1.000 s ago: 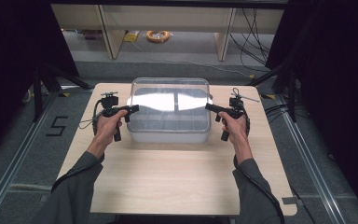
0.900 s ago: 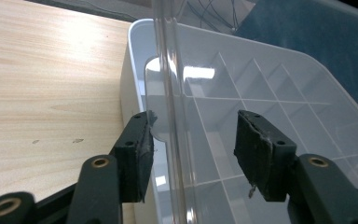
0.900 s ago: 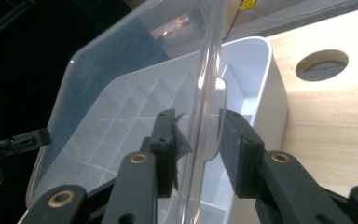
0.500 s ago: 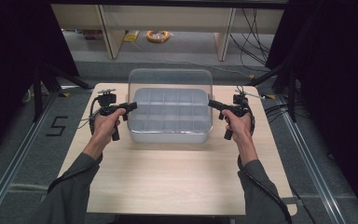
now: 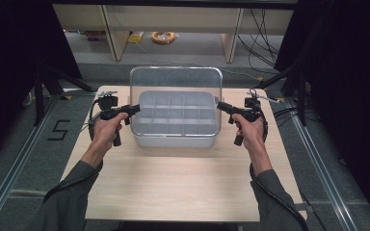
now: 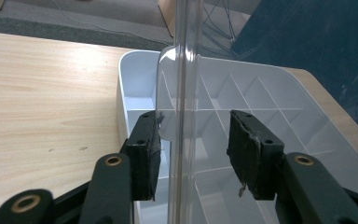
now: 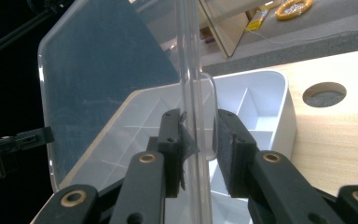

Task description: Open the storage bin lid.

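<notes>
A clear plastic lid (image 5: 176,79) stands tilted up over a white compartment box (image 5: 173,140) on the wooden table (image 5: 173,183). My left gripper (image 5: 136,109) holds the lid's left edge and my right gripper (image 5: 219,105) its right edge. In the left gripper view the lid's rim (image 6: 182,70) runs upright between the pads of the left gripper (image 6: 193,140), whose jaws have just closed further on it, above the box (image 6: 121,84). In the right gripper view the right gripper (image 7: 199,135) is shut on the lid (image 7: 107,79), with the box (image 7: 265,93) behind.
A round hole (image 7: 324,93) is cut in the tabletop right of the box. Beyond the table's far edge stand low wooden shelves with a yellow coil (image 5: 163,36) on the floor. A "5" marking (image 5: 60,129) is on the floor at the left.
The lid has come up from lying flat on the box to a steep tilt, and the compartments now show. Both hands have risen with it.
</notes>
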Action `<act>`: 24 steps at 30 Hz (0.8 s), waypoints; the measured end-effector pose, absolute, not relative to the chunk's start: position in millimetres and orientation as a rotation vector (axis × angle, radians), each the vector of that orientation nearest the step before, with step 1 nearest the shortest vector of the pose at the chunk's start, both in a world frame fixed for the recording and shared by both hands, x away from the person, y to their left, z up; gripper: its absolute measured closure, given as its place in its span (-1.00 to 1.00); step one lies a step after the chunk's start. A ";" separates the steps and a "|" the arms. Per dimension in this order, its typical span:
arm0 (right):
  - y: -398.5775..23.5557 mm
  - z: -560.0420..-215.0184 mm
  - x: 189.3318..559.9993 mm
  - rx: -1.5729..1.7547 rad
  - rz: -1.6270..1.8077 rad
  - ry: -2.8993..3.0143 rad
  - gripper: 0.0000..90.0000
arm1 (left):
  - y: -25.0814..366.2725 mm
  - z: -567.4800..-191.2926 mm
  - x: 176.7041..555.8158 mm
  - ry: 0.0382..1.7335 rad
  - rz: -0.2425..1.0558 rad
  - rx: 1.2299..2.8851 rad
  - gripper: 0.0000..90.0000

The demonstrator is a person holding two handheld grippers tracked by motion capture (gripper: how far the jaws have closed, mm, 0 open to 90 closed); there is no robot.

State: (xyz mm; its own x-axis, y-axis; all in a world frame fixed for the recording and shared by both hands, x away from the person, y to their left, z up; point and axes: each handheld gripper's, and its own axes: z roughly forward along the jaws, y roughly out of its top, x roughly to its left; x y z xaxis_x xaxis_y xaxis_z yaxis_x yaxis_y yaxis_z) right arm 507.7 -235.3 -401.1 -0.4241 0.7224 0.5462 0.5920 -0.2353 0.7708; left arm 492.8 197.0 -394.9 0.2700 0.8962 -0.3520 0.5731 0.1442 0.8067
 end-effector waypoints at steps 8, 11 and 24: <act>-235.0 -389.6 494.6 1.582 1.766 1.869 0.63 | 198.2 -382.6 476.7 1.393 0.429 1.539 0.21; -235.5 -383.8 487.5 1.574 1.773 1.866 0.63 | 197.9 -377.3 471.2 1.384 0.438 1.544 0.20; -232.8 -381.7 462.9 1.519 1.759 1.881 0.63 | 199.3 -377.6 442.3 1.370 0.474 1.557 0.20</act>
State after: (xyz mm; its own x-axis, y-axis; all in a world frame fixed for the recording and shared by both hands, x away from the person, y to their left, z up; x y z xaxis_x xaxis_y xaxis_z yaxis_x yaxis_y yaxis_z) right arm 462.9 -232.8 -381.7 -0.4752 0.7242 0.4998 0.5469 -0.2018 0.8125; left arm 442.3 199.3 -377.6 0.2901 0.9095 -0.2976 0.5313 0.1056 0.8406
